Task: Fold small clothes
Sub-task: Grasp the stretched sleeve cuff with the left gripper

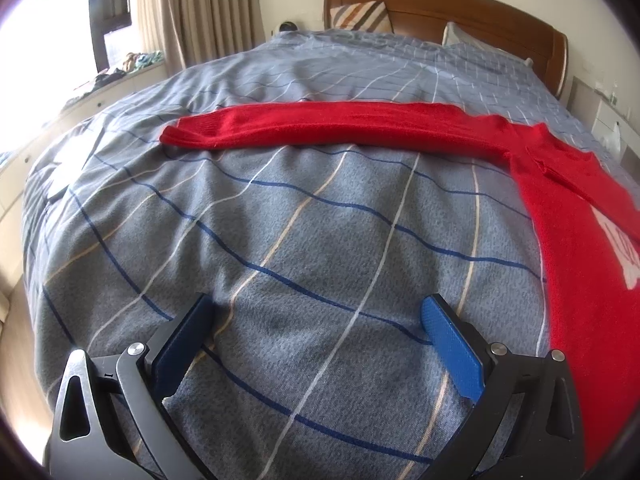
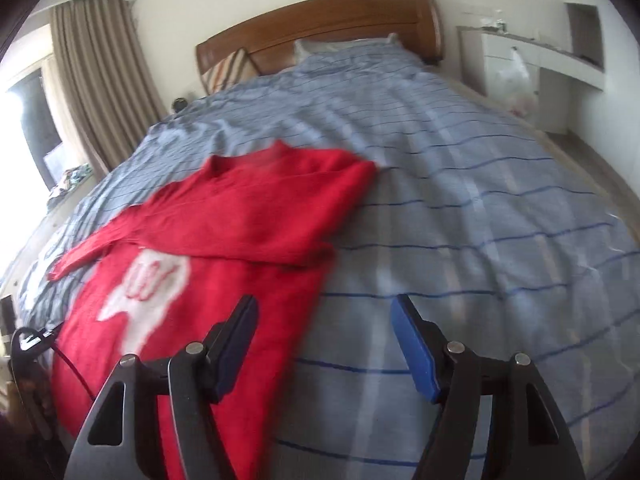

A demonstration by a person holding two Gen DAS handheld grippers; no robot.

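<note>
right wrist view shows the red sweater (image 2: pixel 224 248) flat on the bed (image 2: pixel 460 208), one sleeve folded across, the other sleeve (image 1: pixel 320 124) outstretched and unfolded, both right gripper (image 2: pixel 324 344) and left gripper (image 1: pixel 316 344) spread empty.

One red sweater (image 2: pixel 224 216) — two pillows (image 1: pixel 362 16) — one bed (image 1: pixel 280 208).

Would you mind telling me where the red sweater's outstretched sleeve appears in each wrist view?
Left wrist: the outstretched sleeve runs across the picture's middle, cuff at left.
Right wrist: it lies at the left edge, cuff pointing lower left.
Shared landmark: the wooden headboard at the top of both.
</note>
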